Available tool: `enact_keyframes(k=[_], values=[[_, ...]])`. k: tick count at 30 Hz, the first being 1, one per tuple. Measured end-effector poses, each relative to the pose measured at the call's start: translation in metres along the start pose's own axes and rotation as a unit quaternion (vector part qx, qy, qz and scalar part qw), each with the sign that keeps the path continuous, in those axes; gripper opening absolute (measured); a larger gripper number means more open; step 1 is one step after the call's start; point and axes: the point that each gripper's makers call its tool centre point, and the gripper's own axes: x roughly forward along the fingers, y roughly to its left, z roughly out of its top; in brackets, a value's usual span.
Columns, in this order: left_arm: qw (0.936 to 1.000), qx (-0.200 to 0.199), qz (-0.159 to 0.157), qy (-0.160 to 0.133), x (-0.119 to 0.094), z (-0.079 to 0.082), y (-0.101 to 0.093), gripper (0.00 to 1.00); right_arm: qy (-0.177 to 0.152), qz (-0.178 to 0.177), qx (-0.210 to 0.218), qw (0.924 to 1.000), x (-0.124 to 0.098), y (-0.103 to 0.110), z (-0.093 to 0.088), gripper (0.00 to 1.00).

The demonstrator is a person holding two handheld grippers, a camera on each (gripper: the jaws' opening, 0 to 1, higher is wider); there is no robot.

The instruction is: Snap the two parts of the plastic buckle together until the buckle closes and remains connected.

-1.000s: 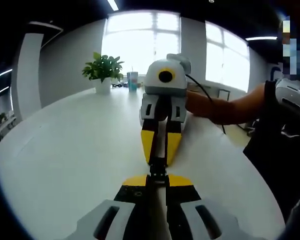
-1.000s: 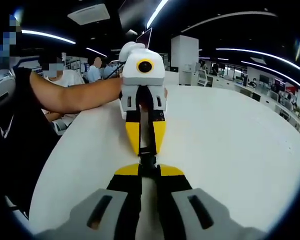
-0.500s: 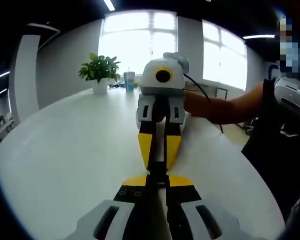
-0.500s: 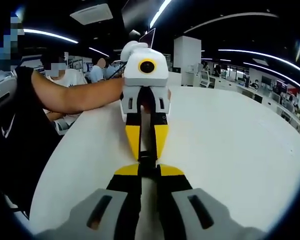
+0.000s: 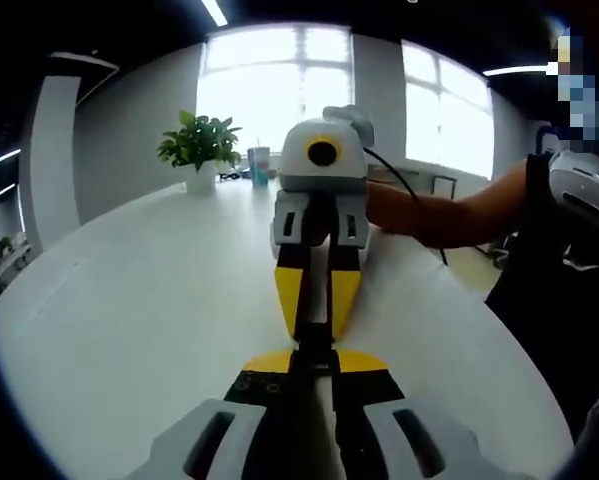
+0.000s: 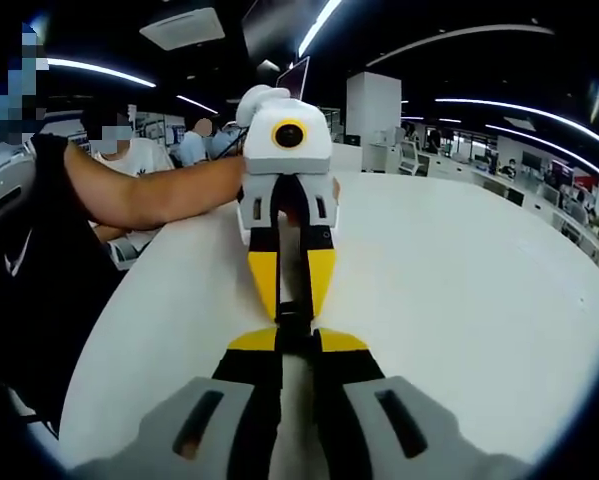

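Left yellow-tipped gripper (image 5: 314,362) closed tight on one end of the small black plastic buckle (image 5: 315,338). Right yellow-tipped gripper (image 6: 297,343) likewise clamped on the other end, tip to tip with the left. Buckle (image 6: 294,318) pinched between both sets of jaws, above the white round table (image 5: 139,300). Beyond the tips: potted green plant (image 5: 199,145), forearm (image 5: 449,215).

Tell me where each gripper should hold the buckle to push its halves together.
Judging by the pose, hold each half of the buckle by its outer end, along its length, as the left gripper and right gripper do, tip to tip above the table. That leaves the joint free; its details are too small to read.
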Motion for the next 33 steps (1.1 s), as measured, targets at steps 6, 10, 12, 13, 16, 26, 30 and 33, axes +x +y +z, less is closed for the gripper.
enact_keyframes(k=[6, 10, 12, 13, 16, 26, 30, 33], values=[[0.9999, 0.012, -0.004, -0.01, -0.003, -0.001, 0.001, 0.15, 0.0, 0.002, 0.002, 1.0, 0.001, 0.003, 0.001, 0.09], [0.9996, 0.017, 0.009, -0.018, -0.001, 0.001, 0.0, 0.4, 0.0, 0.003, 0.001, 1.0, 0.001, 0.003, 0.001, 0.09], [0.999, 0.028, 0.021, -0.029, 0.001, 0.003, 0.001, 0.52, -0.001, 0.001, 0.002, 1.0, 0.0, 0.003, 0.001, 0.09], [0.9987, 0.03, 0.029, -0.031, -0.001, 0.003, 0.007, 0.57, -0.001, 0.001, 0.002, 1.0, 0.0, 0.003, 0.001, 0.09], [0.9983, 0.027, 0.035, -0.037, -0.002, 0.005, 0.01, 0.68, -0.001, 0.001, 0.002, 1.0, 0.0, 0.003, 0.001, 0.09], [0.9815, 0.012, 0.176, -0.074, -0.026, 0.014, 0.07, 1.0, -0.004, -0.01, 0.001, 0.9999, -0.002, -0.001, 0.002, 0.09], [0.9746, 0.025, 0.212, -0.067, -0.04, 0.012, 0.094, 0.85, -0.009, -0.018, 0.0, 0.9998, -0.004, -0.004, 0.004, 0.09], [0.9641, 0.017, 0.248, -0.093, -0.057, 0.023, 0.115, 0.79, -0.011, -0.022, -0.001, 0.9997, -0.005, -0.005, 0.005, 0.09]])
